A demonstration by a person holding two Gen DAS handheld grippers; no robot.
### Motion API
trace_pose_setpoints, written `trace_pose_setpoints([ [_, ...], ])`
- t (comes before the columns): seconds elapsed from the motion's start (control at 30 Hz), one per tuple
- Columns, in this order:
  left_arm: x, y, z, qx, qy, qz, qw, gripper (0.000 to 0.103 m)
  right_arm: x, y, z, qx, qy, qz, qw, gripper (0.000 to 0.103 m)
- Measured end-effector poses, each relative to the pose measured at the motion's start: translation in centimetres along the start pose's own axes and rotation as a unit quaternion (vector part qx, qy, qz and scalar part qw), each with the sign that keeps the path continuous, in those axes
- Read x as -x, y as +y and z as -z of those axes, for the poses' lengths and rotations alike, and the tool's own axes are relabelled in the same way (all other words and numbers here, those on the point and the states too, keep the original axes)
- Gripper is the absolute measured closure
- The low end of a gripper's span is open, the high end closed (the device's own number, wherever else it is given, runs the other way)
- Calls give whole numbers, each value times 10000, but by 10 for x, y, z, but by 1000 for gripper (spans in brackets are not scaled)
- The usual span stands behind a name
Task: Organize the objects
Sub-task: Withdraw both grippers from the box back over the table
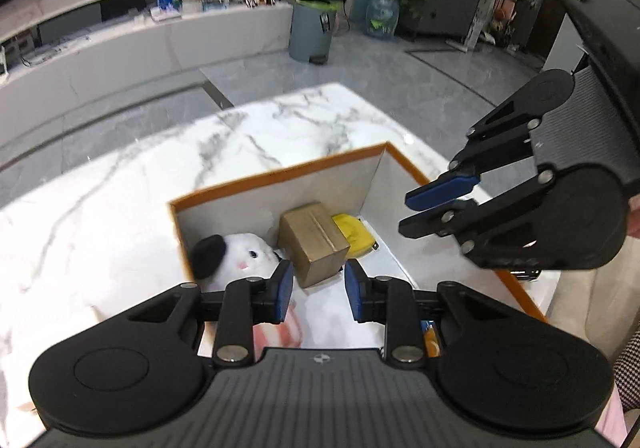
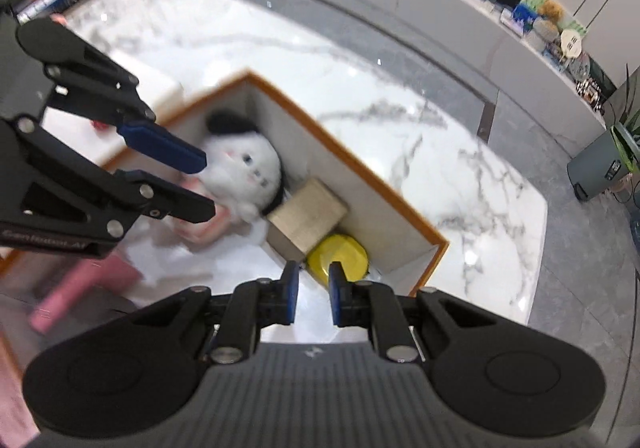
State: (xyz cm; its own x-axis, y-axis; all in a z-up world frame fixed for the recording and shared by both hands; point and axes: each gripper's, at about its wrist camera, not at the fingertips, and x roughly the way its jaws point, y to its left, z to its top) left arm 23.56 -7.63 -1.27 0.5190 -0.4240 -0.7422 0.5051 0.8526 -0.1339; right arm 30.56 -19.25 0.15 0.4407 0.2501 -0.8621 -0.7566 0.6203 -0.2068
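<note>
Inside the orange-rimmed box [image 1: 280,177], a soft, light plush toy [image 1: 244,254] is seen beside a stiff cardboard carton [image 1: 314,248], best taken across its flat sides, while the left gripper [image 1: 316,288] and right gripper [image 2: 312,294] are held open, empty.
</note>
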Motion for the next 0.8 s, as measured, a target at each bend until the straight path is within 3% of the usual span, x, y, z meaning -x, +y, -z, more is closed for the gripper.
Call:
trace_pose_setpoints([
  [0.33,65,16,6,-70,-273,-661,9974,69,80,54,-25,28,-839,-198,9963,87],
  [0.63,105,73,29,255,-298,-1222,9917,66,77,101,-64,302,-1048,-381,9933,86],
  [0.8,109,112,49,594,-166,-1310,9895,51,59,126,-86,379,-1031,-621,9920,86],
])
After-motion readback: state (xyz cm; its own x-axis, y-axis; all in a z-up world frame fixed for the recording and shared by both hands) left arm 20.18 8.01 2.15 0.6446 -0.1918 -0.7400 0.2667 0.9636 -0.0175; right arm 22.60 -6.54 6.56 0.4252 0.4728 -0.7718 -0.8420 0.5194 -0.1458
